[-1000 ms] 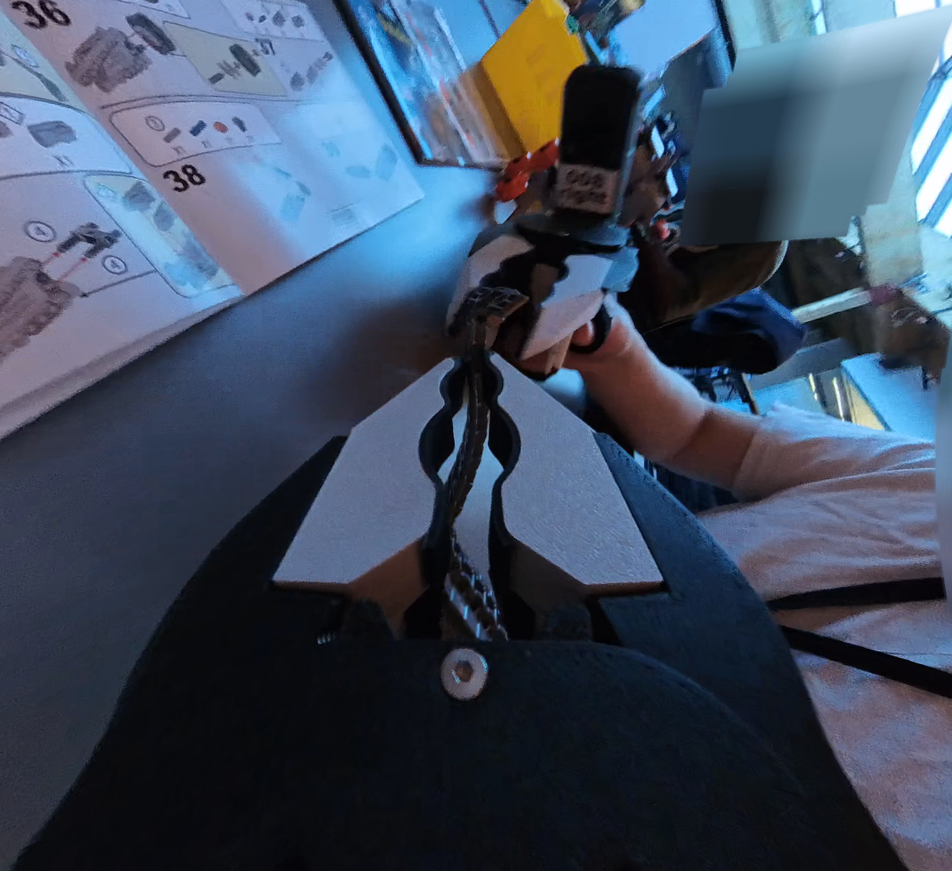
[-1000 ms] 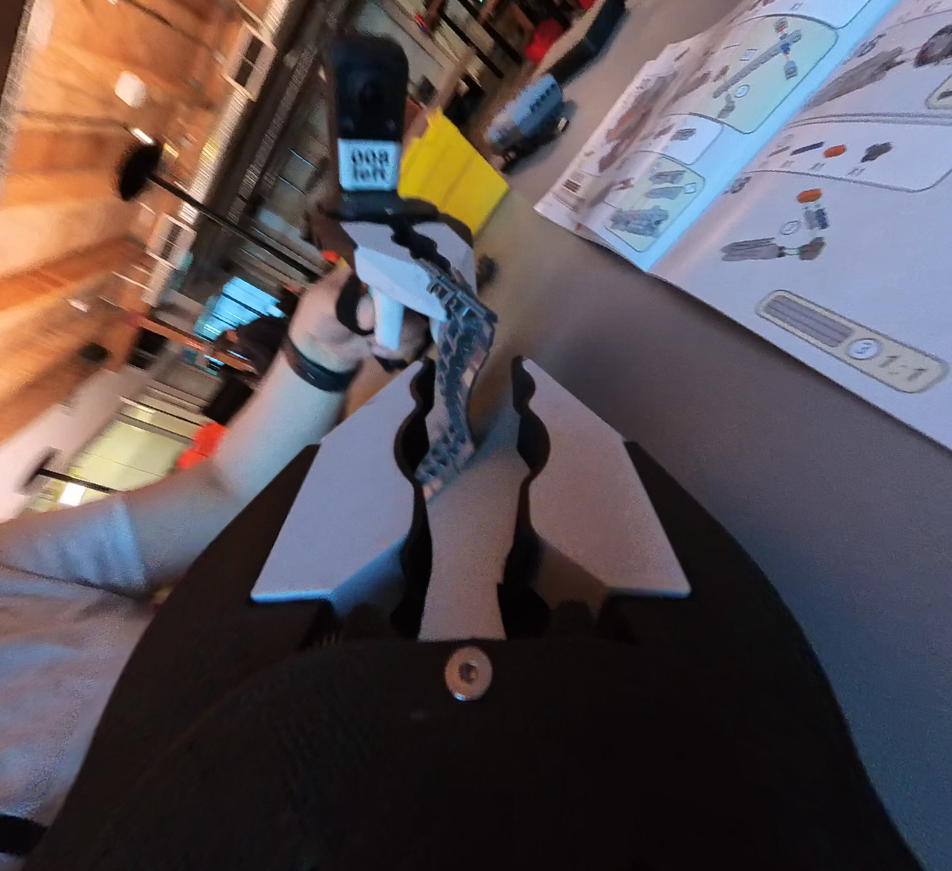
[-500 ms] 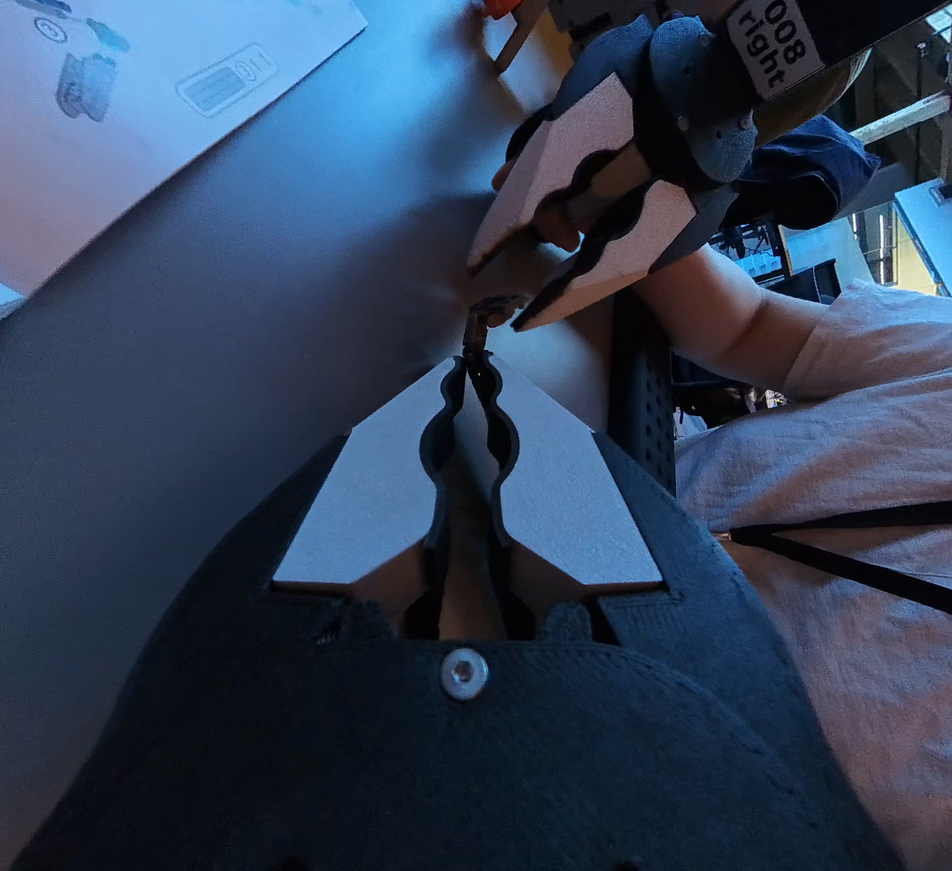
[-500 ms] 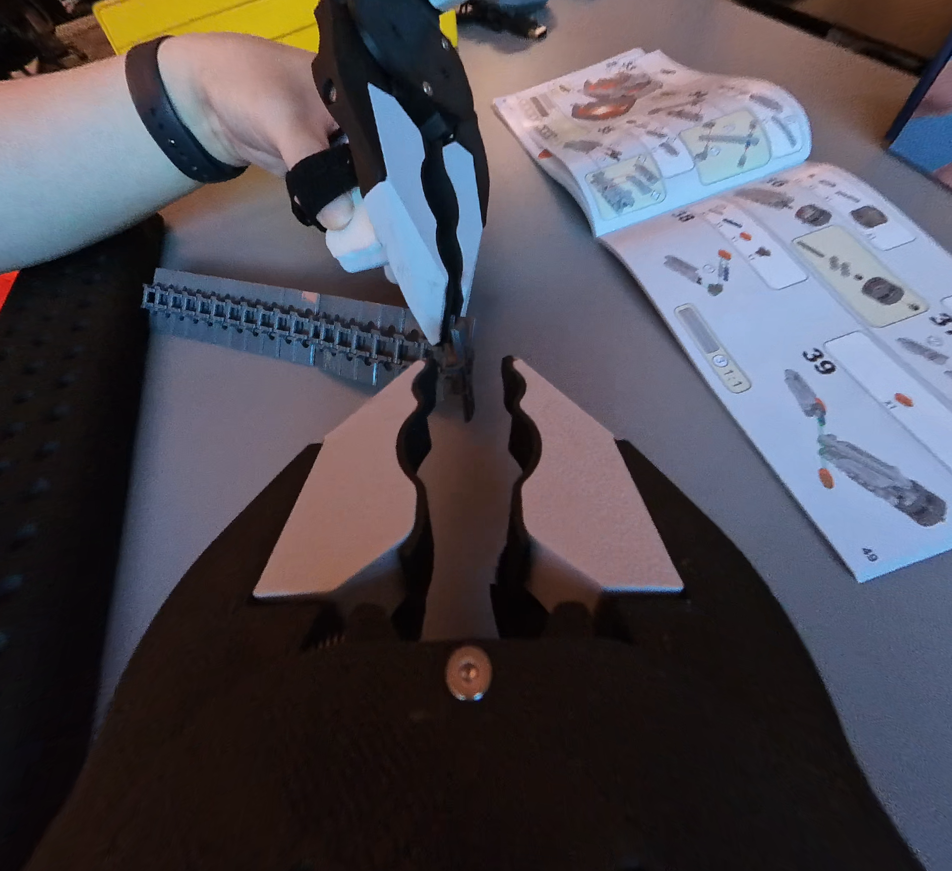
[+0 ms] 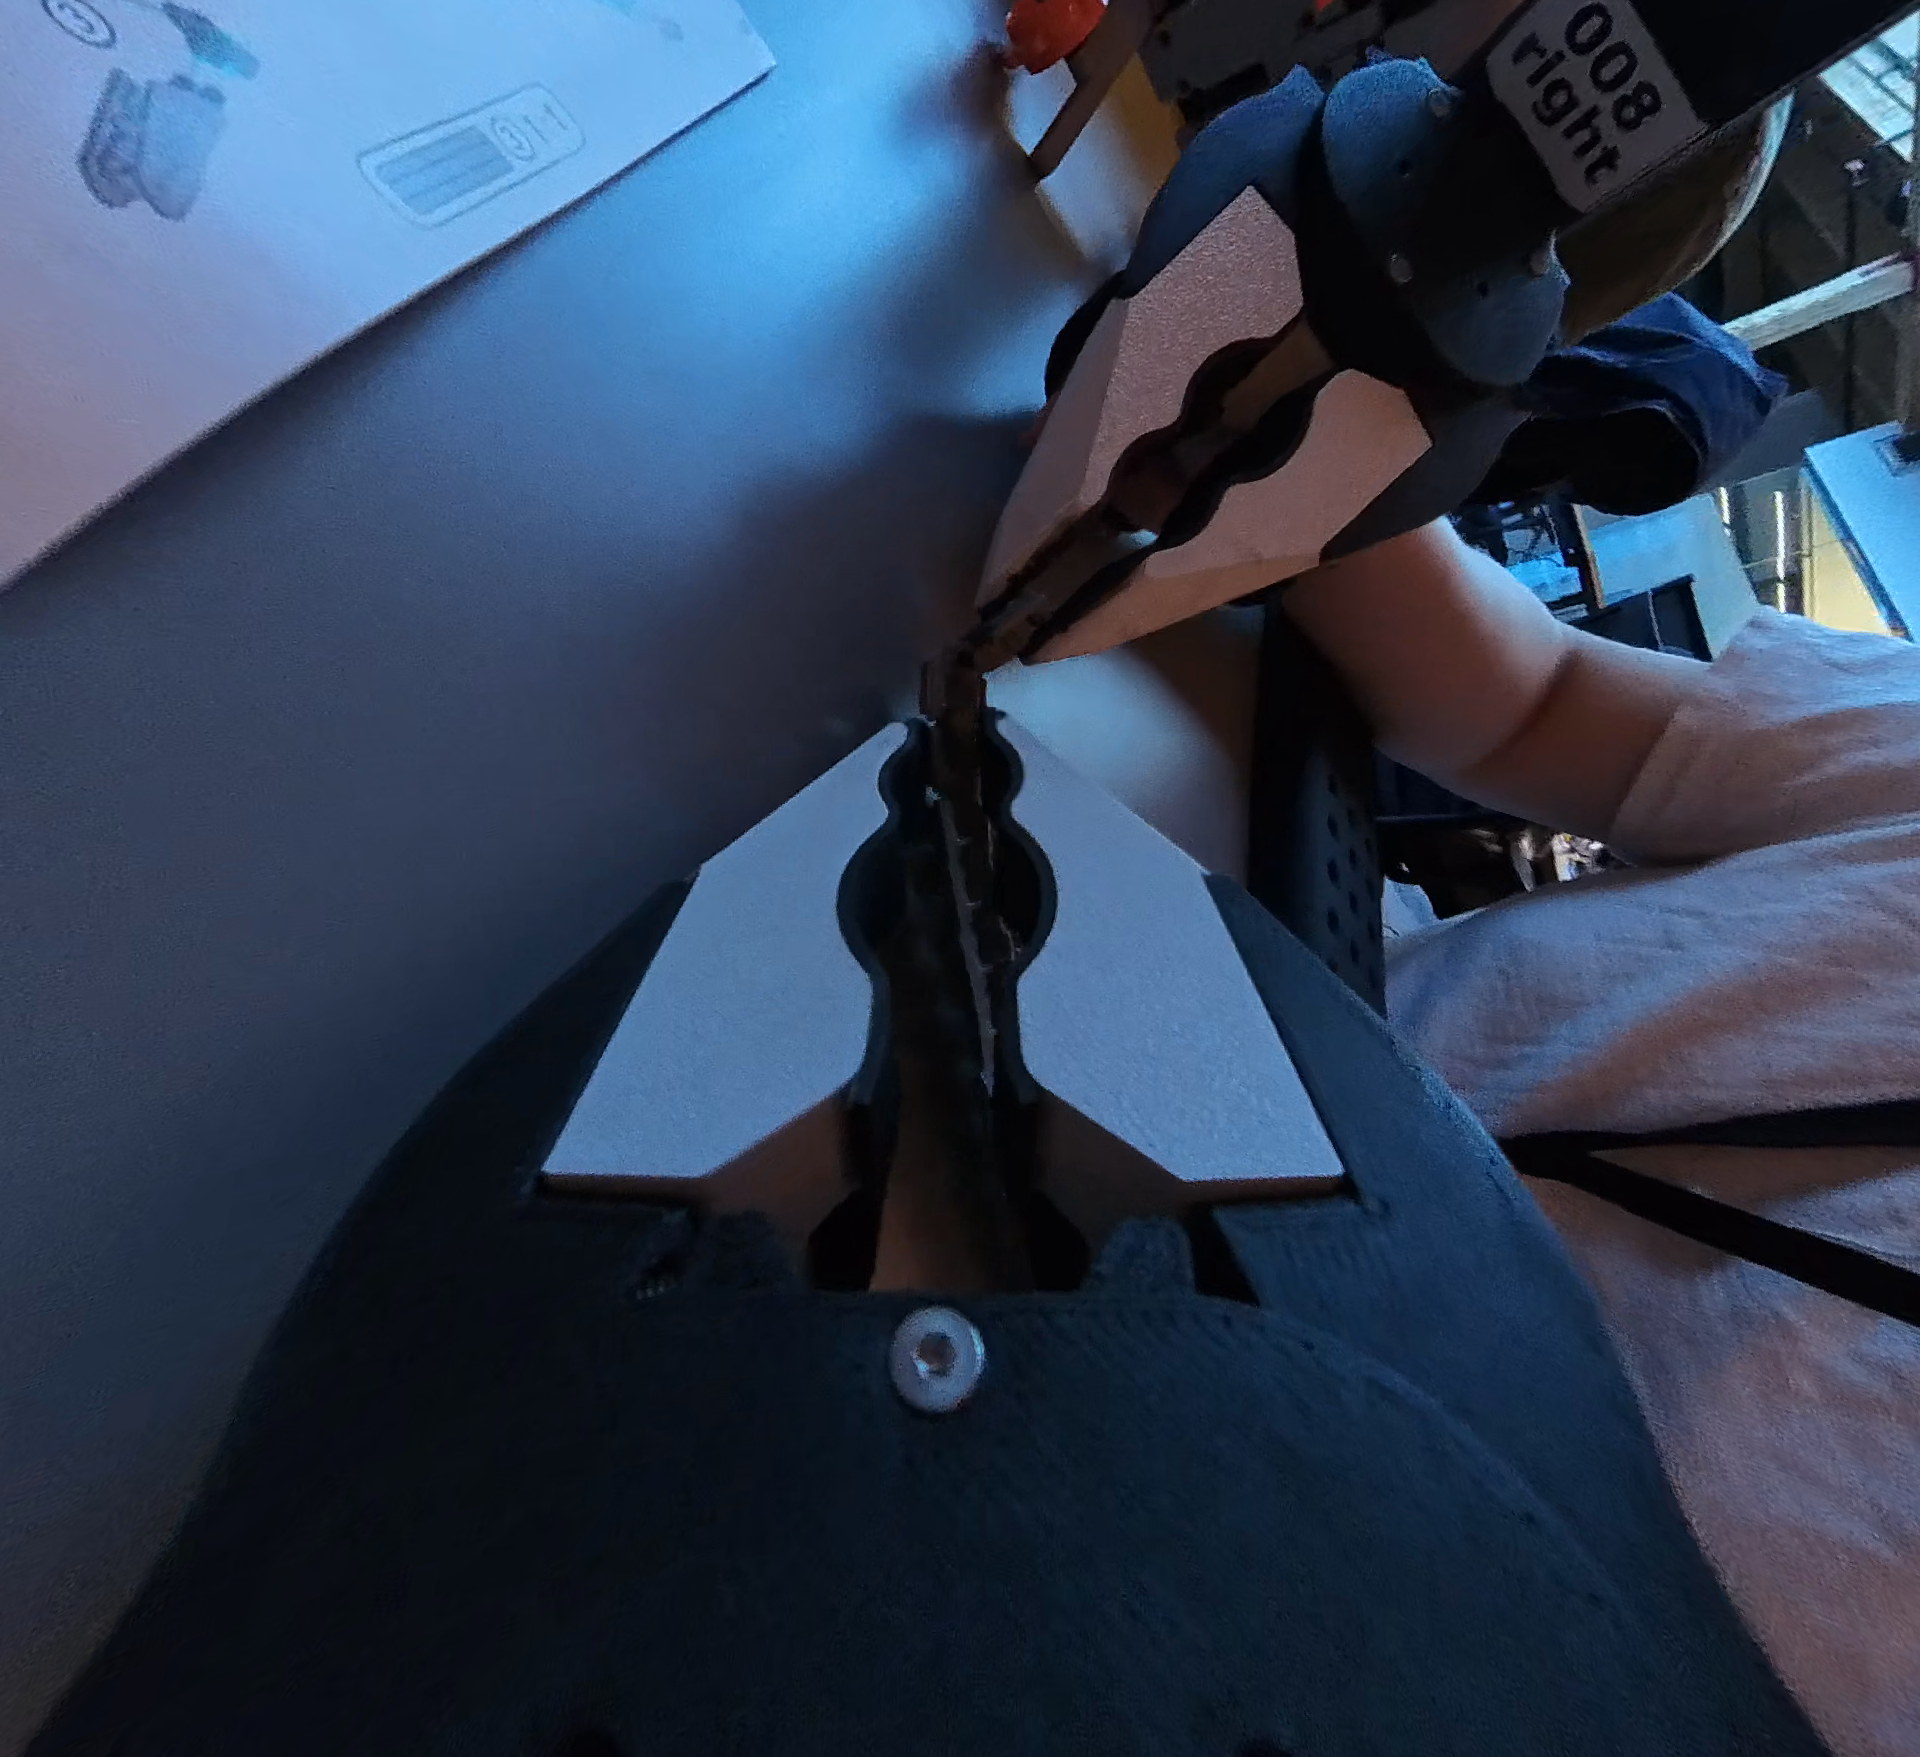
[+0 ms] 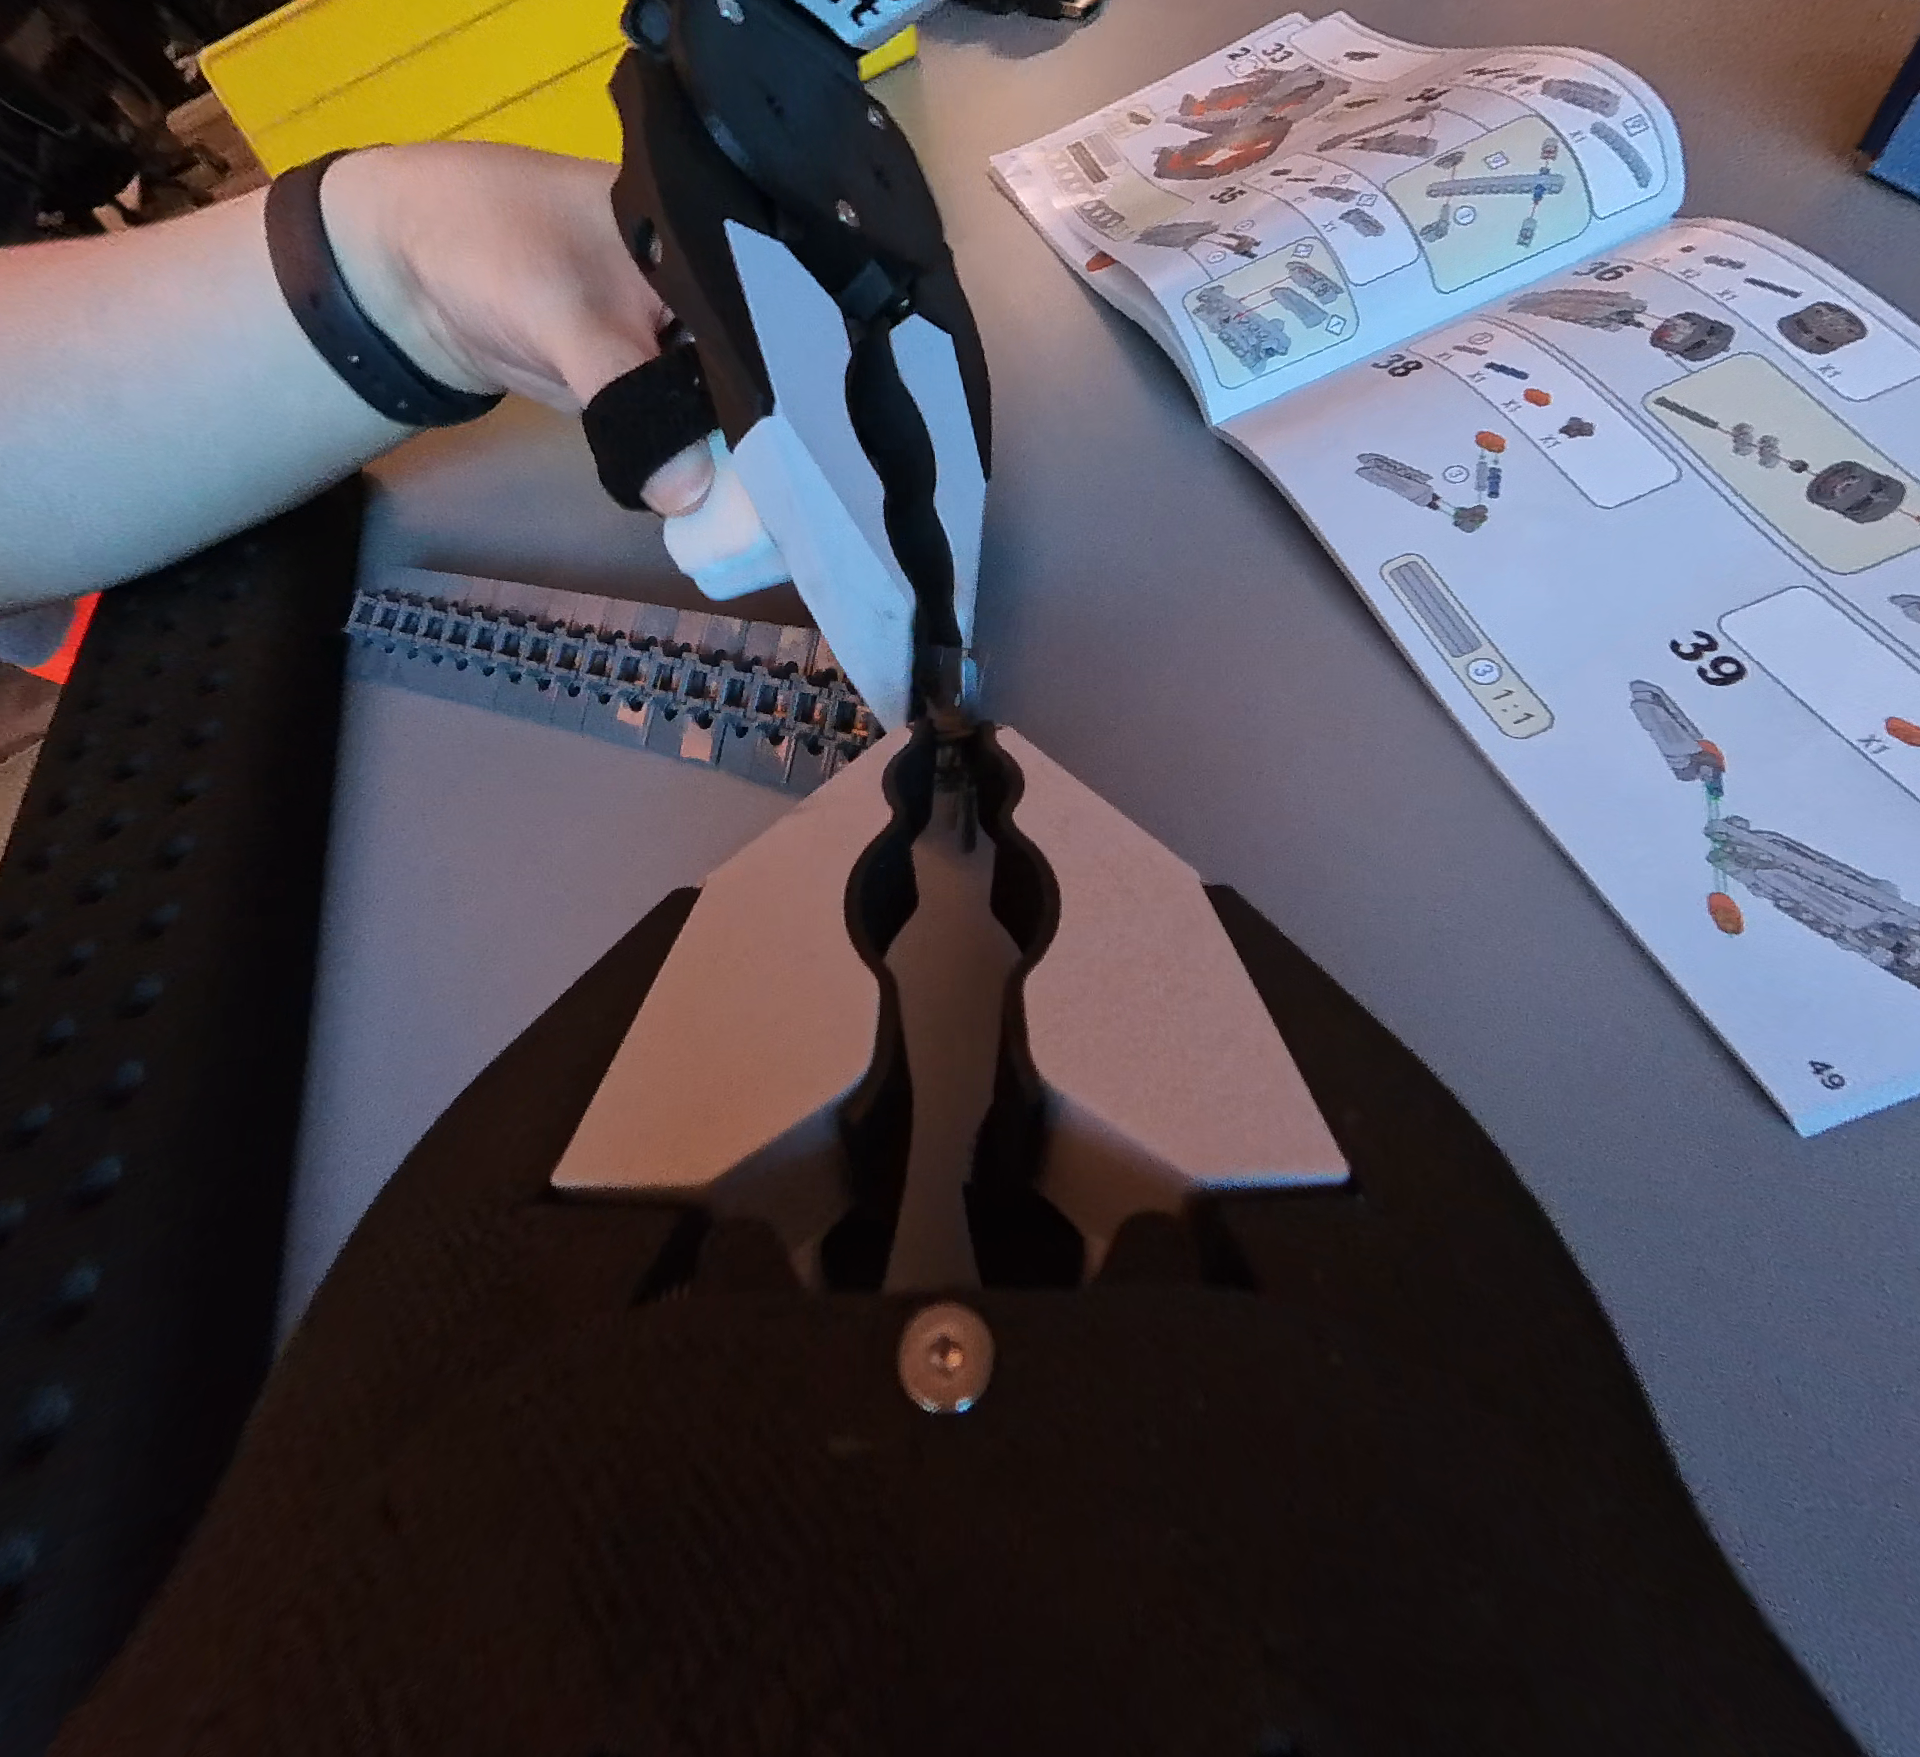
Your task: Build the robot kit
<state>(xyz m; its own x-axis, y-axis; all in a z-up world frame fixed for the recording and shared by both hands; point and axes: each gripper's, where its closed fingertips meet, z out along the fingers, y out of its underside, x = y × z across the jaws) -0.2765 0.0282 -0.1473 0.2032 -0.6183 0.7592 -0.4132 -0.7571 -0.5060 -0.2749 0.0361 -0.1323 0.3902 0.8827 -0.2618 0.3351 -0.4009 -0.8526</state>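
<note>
Between the right gripper (image 6: 951,746) jaws, pinched: the end of a grey track chain (image 6: 623,668). Just beyond, tip to tip, left gripper (image 6: 940,668) tilted down, jaws clamped on the same chain end. Behind, lying flat along the grey counter (image 6: 1195,564): remaining links. Farther right, an open instruction booklet (image 6: 1455,357); farthest, a yellow bin (image 6: 468,14).

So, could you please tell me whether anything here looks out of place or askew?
Nothing stands out. The grey toy track strip lies flat on the grey table, and the left gripper and right gripper both pinch its end.
</note>
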